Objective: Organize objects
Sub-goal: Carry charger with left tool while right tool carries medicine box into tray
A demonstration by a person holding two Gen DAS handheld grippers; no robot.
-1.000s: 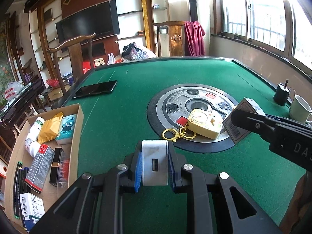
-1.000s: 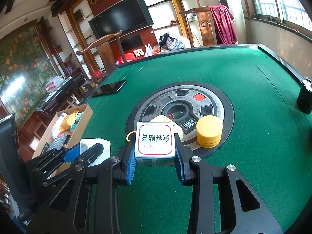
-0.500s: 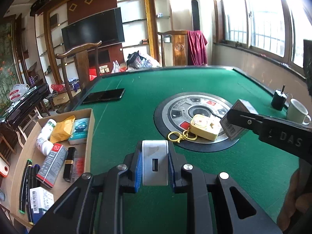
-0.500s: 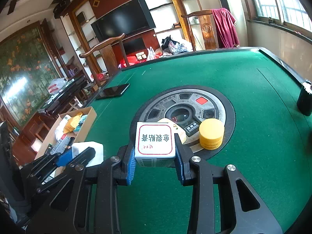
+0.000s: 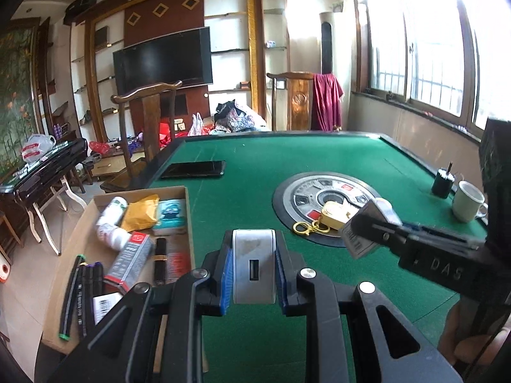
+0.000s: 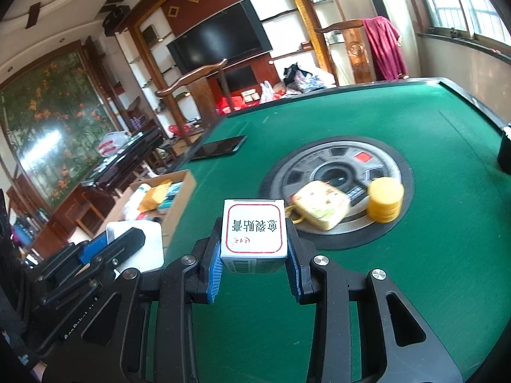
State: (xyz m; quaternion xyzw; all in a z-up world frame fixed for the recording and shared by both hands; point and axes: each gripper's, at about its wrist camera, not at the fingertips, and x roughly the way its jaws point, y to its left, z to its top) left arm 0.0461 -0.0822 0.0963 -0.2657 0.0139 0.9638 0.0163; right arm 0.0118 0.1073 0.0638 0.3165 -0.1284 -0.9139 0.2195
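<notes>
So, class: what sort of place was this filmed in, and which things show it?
Probably a home living room used for games: a green-felt mahjong table with a central control dial, a wall-mounted television, and carved wooden chairs around it.

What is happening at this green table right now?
A person is tidying with two hand-held grippers. The left gripper holds a small white charger-like block between its blue fingers, near the open cardboard box of small items. The right gripper grips a white square carton with red print. A yellow round tin and a cream keychain case lie on the table's centre disc.
</notes>
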